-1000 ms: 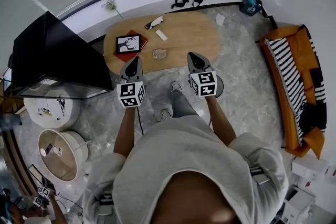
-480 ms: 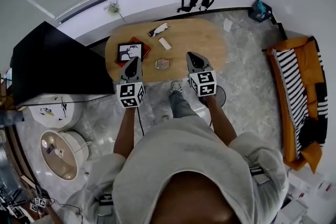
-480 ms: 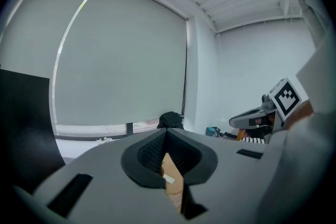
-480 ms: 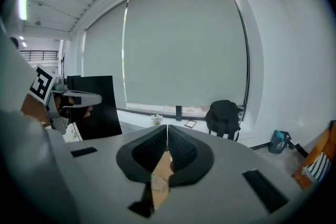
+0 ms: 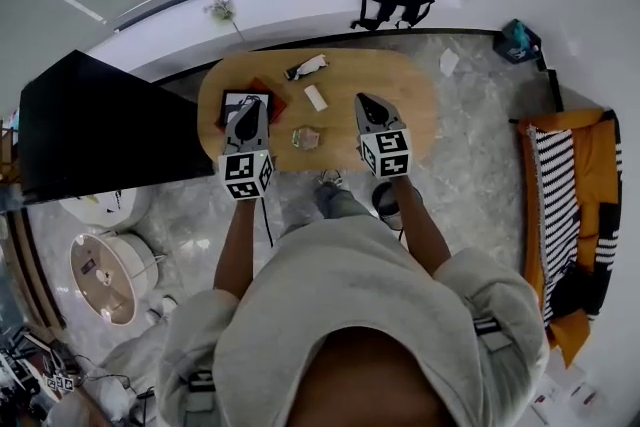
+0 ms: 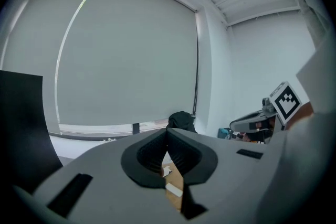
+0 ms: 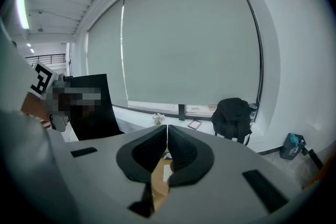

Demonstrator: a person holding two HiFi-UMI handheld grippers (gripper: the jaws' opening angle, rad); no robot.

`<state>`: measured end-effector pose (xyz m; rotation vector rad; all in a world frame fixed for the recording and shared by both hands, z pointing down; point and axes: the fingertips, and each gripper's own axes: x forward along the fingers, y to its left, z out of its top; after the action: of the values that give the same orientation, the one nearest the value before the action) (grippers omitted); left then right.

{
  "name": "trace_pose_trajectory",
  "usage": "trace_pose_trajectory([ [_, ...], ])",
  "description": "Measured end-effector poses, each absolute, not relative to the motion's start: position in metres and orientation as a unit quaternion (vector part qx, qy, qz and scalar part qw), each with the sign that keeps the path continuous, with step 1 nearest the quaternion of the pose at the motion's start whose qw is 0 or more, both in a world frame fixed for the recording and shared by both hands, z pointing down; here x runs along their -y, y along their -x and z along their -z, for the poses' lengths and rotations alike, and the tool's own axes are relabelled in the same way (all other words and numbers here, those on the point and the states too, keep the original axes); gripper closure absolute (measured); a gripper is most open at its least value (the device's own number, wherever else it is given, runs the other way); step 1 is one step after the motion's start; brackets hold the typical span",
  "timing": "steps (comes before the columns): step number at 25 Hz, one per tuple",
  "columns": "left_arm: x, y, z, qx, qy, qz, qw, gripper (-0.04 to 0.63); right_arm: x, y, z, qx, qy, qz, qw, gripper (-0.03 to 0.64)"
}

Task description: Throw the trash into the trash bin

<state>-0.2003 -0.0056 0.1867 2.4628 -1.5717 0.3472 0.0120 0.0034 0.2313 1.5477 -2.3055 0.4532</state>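
Overhead, the crumpled trash [image 5: 305, 137] lies on the table [image 5: 400, 115], between the left gripper [image 5: 253, 108] and right gripper [image 5: 363, 99], touching neither. Both gripper views miss it: each shows its jaws pressed together on nothing, a strip of table in the gap below, and a backpack [image 7: 232, 115] by the window [image 7: 189, 44].

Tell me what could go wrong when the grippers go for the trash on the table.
Both the left gripper and the right gripper have jaws together; unopened, they might push the crumpled clear wrapper away instead of gripping it. The left gripper hangs over the framed picture and might knock it.
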Motion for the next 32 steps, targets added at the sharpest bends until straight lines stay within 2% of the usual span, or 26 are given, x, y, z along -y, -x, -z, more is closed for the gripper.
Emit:
trace_pose_trajectory([
  [11, 0.026, 0.203, -0.227, 0.563, -0.804, -0.135, 0.139, 0.577, 0.031, -0.001, -0.279, 0.821, -0.503, -0.197, 0.187, 0.586],
  [32, 0.036, 0.224, -0.326, 0.491, -0.834, -0.161, 0.196, 0.577, 0.010, 0.034, -0.383, 0.773, -0.529, -0.255, 0.240, 0.586],
])
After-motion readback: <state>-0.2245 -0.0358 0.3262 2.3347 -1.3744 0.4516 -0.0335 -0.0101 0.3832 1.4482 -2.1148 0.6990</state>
